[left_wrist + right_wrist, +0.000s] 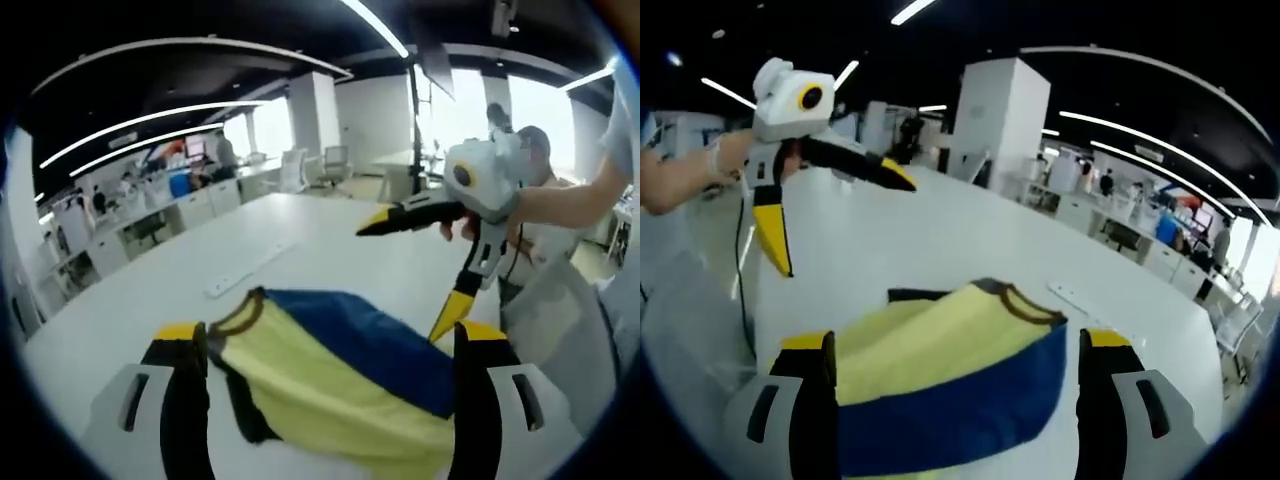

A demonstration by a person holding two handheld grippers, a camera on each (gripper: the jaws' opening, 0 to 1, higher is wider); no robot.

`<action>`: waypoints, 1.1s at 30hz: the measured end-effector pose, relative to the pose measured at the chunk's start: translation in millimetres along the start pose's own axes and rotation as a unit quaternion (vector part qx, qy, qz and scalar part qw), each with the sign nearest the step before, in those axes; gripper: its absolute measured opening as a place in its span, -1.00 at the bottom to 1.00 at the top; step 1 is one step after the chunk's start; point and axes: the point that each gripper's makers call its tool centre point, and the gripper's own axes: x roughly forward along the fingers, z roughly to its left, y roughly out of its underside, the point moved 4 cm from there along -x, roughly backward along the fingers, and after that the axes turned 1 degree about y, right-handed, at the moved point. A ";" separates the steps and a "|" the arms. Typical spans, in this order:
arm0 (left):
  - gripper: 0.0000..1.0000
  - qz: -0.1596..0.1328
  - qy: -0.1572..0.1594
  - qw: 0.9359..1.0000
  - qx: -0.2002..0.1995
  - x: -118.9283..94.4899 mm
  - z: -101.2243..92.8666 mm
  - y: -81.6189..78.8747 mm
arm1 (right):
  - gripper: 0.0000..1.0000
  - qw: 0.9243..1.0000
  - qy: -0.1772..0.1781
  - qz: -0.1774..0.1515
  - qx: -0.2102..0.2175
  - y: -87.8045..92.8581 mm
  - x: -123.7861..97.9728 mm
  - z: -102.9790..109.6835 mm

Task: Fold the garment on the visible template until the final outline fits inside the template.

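Mid-fold: garment bunched on table, both grippers wide open, empty; next, grasp 2 edges.

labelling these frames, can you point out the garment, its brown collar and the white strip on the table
garment [330,375], left gripper view, on its yellow panel
brown collar [238,318], left gripper view, on the neckline's curved edge
white strip [247,269], left gripper view, mid-length, on the table beyond the garment

a white power strip lies on the bare white tabletop; office desks, chairs and a white pillar stand behind
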 end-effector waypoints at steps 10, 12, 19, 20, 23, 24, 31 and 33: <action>0.99 0.010 -0.011 1.000 -0.011 -12.5 -11.0 11.6 | 0.99 1.000 0.002 0.003 -0.007 6.3 -11.0 14.3; 0.99 0.005 -0.017 1.000 -0.010 -13.9 -12.5 14.5 | 0.99 1.000 0.000 0.008 0.004 11.6 -11.9 17.2; 0.99 0.011 -0.022 0.999 -0.042 -17.5 -18.4 32.8 | 0.99 1.000 0.001 0.019 -0.003 22.2 -22.5 30.2; 0.98 0.010 -0.023 0.999 -0.044 -19.4 -19.9 33.4 | 0.99 1.000 0.001 0.021 -0.004 23.6 -24.5 32.9; 0.98 0.013 -0.026 0.999 -0.042 -22.3 -23.5 33.2 | 0.99 1.000 0.004 0.029 -0.009 27.4 -27.3 37.6; 0.98 0.012 -0.029 0.999 -0.041 -24.9 -25.6 32.3 | 0.99 0.999 0.003 0.033 -0.008 29.5 -28.8 41.4; 0.99 0.025 -0.023 0.999 -0.032 -26.8 -39.0 38.8 | 0.86 0.999 -0.005 0.046 0.008 43.2 -32.4 56.8; 0.99 0.038 -0.028 0.998 -0.030 -26.6 -40.5 43.1 | 0.85 0.998 -0.011 0.055 0.011 48.2 -32.5 62.7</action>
